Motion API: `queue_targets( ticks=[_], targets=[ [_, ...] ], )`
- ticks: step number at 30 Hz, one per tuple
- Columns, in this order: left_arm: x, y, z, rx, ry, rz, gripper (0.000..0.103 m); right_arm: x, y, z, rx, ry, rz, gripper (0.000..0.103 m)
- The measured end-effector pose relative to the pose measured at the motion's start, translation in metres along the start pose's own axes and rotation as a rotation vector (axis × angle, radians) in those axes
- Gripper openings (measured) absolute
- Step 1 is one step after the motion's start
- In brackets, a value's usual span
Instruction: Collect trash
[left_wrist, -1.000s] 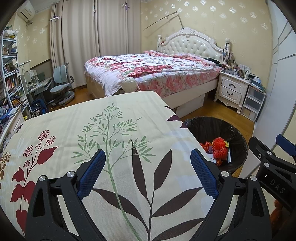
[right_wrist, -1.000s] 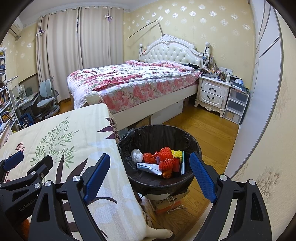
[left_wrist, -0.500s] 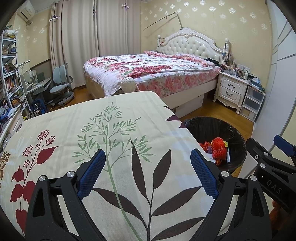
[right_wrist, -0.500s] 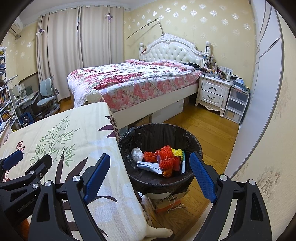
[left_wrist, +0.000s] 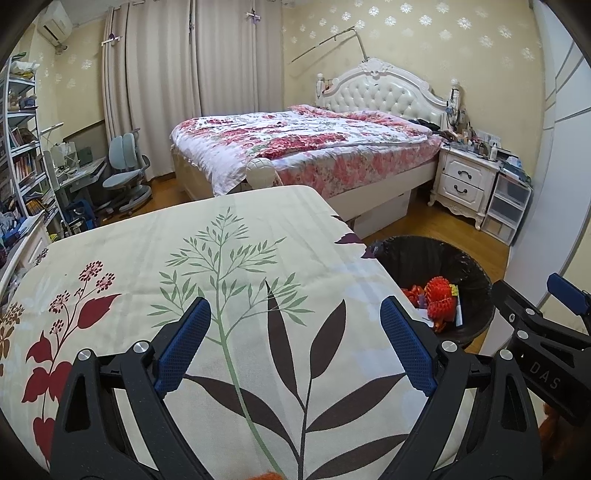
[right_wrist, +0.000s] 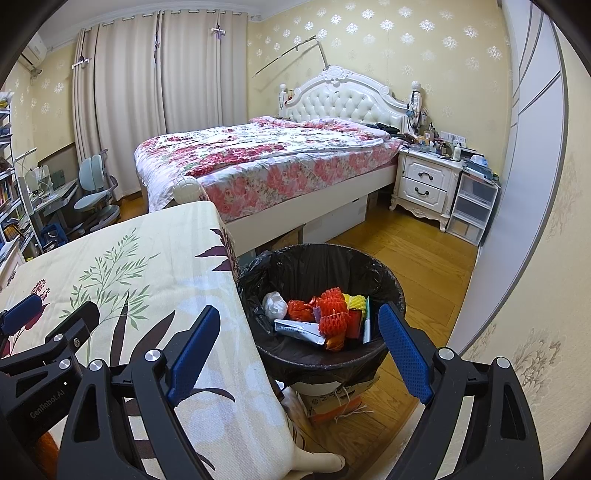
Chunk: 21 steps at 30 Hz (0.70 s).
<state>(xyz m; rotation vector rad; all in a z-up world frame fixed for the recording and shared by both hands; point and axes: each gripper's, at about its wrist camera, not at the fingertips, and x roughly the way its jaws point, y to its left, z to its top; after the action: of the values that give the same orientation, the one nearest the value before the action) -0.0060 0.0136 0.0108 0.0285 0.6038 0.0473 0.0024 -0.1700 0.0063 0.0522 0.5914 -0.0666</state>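
Nothing has changed: both sets of fingers hang parted, as a second ago.

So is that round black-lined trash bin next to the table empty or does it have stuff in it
Partly filled. The black-lined trash bin holds red-orange foam netting, a white crumpled wad and a silver wrapper, all well below its rim.

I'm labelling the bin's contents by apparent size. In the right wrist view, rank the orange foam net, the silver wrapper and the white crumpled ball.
As they look:
1. orange foam net
2. silver wrapper, close to the net, so their order is unsure
3. white crumpled ball, clearly smallest
All lie in the trash bin.
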Motion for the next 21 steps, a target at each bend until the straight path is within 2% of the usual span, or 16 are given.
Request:
queue_targets(
  ticks=[21],
  targets=[
    [-0.0042, -0.0013, -0.0002, 0.018, -0.038, -0.008, 0.091, 0.0001, 0.0006, -0.0002, -0.001, 0.002, 0.001, 0.085]
  ],
)
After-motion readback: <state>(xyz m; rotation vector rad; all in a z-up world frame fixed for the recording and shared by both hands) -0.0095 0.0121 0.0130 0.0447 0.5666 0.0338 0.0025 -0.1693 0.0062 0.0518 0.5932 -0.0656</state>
